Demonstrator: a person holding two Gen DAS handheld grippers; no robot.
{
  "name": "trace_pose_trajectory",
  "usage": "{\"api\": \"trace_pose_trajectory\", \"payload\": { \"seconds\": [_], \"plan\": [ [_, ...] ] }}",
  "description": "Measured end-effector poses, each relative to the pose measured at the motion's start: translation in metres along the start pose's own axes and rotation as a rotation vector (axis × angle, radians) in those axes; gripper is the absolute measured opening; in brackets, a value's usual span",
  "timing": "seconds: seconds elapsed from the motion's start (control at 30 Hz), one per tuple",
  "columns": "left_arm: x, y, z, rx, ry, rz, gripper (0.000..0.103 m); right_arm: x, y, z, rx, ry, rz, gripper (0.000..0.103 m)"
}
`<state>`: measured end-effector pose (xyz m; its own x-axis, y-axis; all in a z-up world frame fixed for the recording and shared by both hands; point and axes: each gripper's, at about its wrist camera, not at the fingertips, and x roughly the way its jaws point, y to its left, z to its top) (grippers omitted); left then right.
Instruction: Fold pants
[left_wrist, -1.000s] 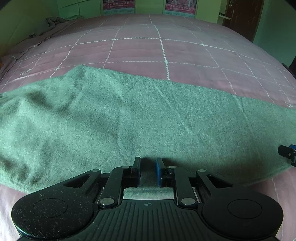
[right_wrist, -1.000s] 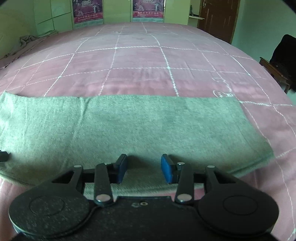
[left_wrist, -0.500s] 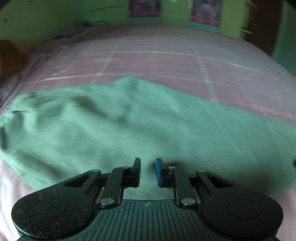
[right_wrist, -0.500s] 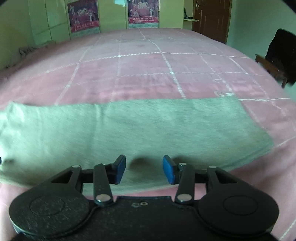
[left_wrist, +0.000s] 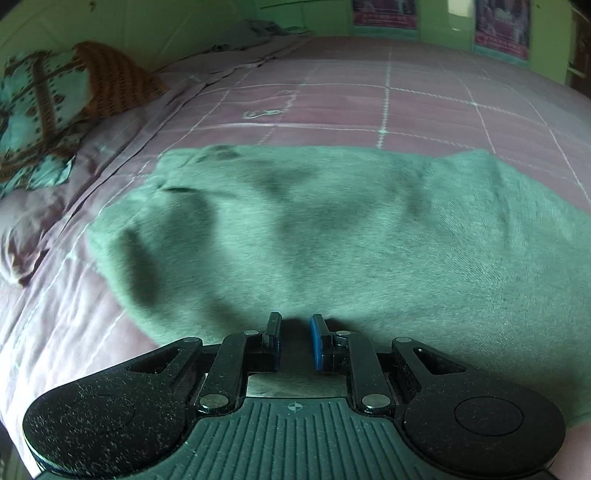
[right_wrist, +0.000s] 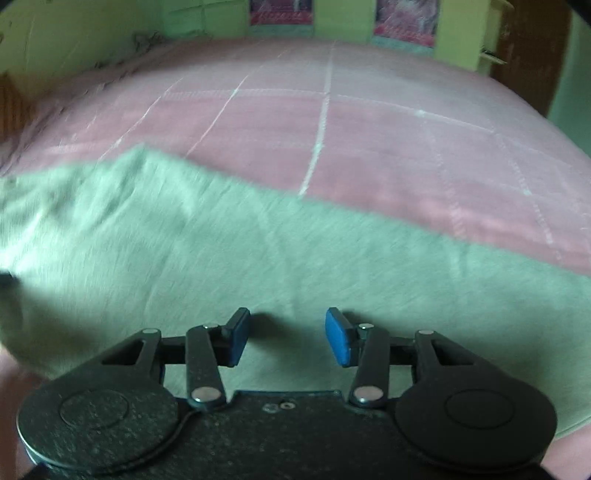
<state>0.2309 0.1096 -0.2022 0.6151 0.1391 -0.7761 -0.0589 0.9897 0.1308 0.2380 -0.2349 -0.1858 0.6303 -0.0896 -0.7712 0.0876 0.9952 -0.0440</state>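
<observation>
no legible text; wall posters (left_wrist: 384, 13) blurred.

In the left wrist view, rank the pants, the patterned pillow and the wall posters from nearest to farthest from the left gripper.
1. pants, directly ahead of the left gripper.
2. patterned pillow, far left.
3. wall posters, on the back wall, upper right.

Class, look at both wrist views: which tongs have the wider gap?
The right tongs: wide gap between blue pads; the left tongs are nearly closed over the pants.

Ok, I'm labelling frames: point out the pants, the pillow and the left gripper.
pants (left_wrist: 332, 229), left wrist view, middle of the cloth.
pillow (left_wrist: 40, 110), left wrist view, patterned face.
left gripper (left_wrist: 295, 341), left wrist view, between fingertips.
</observation>
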Motion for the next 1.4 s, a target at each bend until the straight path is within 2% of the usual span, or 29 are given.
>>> {"api": "trace_pose_trajectory", "payload": {
  "seconds": [0.13,0.27,0.4,0.47,0.53,0.6,0.67,0.77,0.9,0.97,1.03,1.1,1.2,1.3,1.4],
  "plan": [
    [-0.004,-0.02,0.015,0.044,-0.036,-0.056,0.017,-0.005,0.013,0.0,-0.018,-0.035,0.006,0.046],
    [0.014,-0.054,0.037,0.131,-0.031,-0.103,0.017,0.004,0.036,0.023,-0.027,-0.046,0.025,0.045],
    [0.045,-0.045,0.061,0.137,-0.031,-0.023,0.017,0.02,0.066,0.041,-0.11,-0.049,0.018,0.046],
    [0.059,-0.022,0.068,0.095,-0.018,0.036,0.017,0.029,0.074,0.045,-0.134,-0.031,0.013,0.047],
    [0.069,0.008,0.07,0.023,-0.006,0.043,0.017,0.041,0.075,0.041,-0.134,-0.001,0.007,0.048],
    [0.07,0.022,0.068,0.009,-0.006,0.058,0.017,0.044,0.07,0.038,-0.108,-0.01,0.023,0.05],
    [0.066,0.021,0.061,0.04,-0.01,0.088,0.017,0.043,0.069,0.035,-0.11,-0.021,0.024,0.051],
    [0.05,0.013,0.052,0.034,-0.014,0.108,0.017,0.039,0.069,0.035,-0.12,-0.012,0.024,0.051],
    [0.019,-0.01,0.03,0.04,-0.033,0.018,0.017,0.012,0.043,0.031,-0.051,-0.065,0.018,0.051],
    [0.005,-0.028,0.017,0.059,-0.039,-0.021,0.017,0.013,0.025,0.02,-0.058,-0.023,-0.006,0.051],
    [-0.01,-0.052,0.002,0.08,-0.035,-0.054,0.017,0.011,0.003,0.004,-0.052,-0.02,-0.023,0.052],
    [-0.018,-0.075,-0.01,0.117,-0.049,-0.044,0.017,0.003,-0.016,-0.008,-0.057,-0.02,-0.029,0.053],
    [-0.035,-0.096,-0.021,0.159,-0.059,-0.034,0.017,-0.009,-0.04,-0.022,-0.1,-0.026,-0.092,0.055],
    [-0.054,-0.11,-0.021,0.15,-0.046,-0.106,0.017,-0.026,-0.077,-0.03,-0.031,-0.021,-0.121,0.056],
    [-0.072,-0.141,-0.024,0.182,-0.048,-0.178,0.017,-0.051,-0.118,-0.042,0.069,-0.045,-0.169,0.056]
  ]
}}
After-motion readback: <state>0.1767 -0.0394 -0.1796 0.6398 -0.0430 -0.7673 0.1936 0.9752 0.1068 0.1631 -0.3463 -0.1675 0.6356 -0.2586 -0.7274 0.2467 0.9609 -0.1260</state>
